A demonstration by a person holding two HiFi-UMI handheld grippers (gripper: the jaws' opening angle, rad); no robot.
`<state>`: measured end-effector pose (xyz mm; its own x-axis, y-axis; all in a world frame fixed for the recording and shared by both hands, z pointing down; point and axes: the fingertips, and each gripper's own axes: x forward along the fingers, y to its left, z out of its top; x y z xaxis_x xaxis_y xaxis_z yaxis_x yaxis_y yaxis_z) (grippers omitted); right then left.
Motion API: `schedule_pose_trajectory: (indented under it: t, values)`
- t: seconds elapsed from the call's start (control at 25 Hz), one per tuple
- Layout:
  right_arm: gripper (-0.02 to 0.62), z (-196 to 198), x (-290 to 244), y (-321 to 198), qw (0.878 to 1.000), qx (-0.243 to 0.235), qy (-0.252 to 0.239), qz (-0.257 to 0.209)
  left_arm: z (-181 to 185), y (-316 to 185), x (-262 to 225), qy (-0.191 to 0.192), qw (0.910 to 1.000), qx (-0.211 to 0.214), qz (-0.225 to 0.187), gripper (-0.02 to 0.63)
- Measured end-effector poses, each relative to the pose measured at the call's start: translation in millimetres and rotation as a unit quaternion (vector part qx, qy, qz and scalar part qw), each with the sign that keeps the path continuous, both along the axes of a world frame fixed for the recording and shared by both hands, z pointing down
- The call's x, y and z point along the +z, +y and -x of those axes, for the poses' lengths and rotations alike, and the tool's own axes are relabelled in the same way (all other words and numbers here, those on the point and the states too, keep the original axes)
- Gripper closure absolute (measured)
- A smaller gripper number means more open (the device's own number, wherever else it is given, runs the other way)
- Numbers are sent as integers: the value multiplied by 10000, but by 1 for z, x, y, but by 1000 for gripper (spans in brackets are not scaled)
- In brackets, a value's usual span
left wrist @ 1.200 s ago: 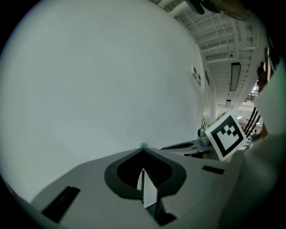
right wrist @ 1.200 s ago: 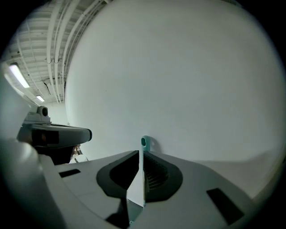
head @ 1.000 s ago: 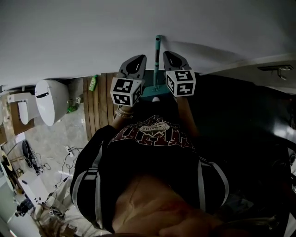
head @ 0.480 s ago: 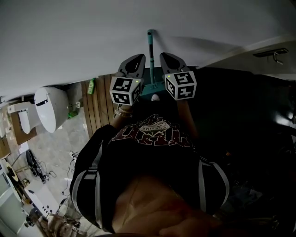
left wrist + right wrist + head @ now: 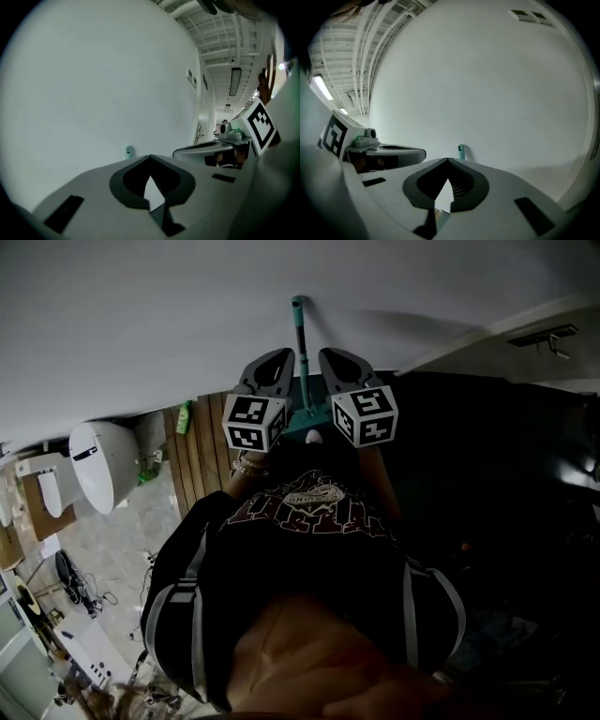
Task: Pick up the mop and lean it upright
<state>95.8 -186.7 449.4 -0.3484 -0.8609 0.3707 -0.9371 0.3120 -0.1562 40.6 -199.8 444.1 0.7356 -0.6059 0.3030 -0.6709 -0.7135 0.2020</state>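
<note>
The mop stands upright against the white wall, its teal handle (image 5: 300,343) rising from a teal head (image 5: 302,420) on the floor. The handle's top end shows in the left gripper view (image 5: 129,151) and in the right gripper view (image 5: 461,151). My left gripper (image 5: 281,356) hangs just left of the handle and my right gripper (image 5: 328,356) just right of it. Both are shut with nothing between the jaws, and neither touches the handle. My left gripper's tips (image 5: 150,157) meet, as do my right gripper's (image 5: 448,160).
A white toilet (image 5: 98,460) stands at the left, with a green bottle (image 5: 188,412) on the wooden slat floor (image 5: 202,460) near the wall. Cables (image 5: 80,582) lie on the tiled floor lower left. The right side is dark. A small fixture (image 5: 544,337) sits on the wall.
The mop handle's top now shows higher and further left against the wall. Both grippers have shifted slightly and still flank the handle.
</note>
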Motion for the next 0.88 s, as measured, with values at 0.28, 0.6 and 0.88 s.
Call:
schedule_pose_trajectory:
  t: [0.28, 0.6, 0.88]
  values:
    - [577, 1, -1, 3, 10000, -71, 52, -9, -2, 2, 0, -14, 10000, -2, -43, 566]
    - [577, 6, -3, 1, 9999, -129, 28, -5, 0, 0, -1, 62, 10000, -19, 23, 566]
    - [577, 2, -3, -2, 9999, -120, 1, -15, -1, -2, 0, 44, 10000, -69, 41, 566]
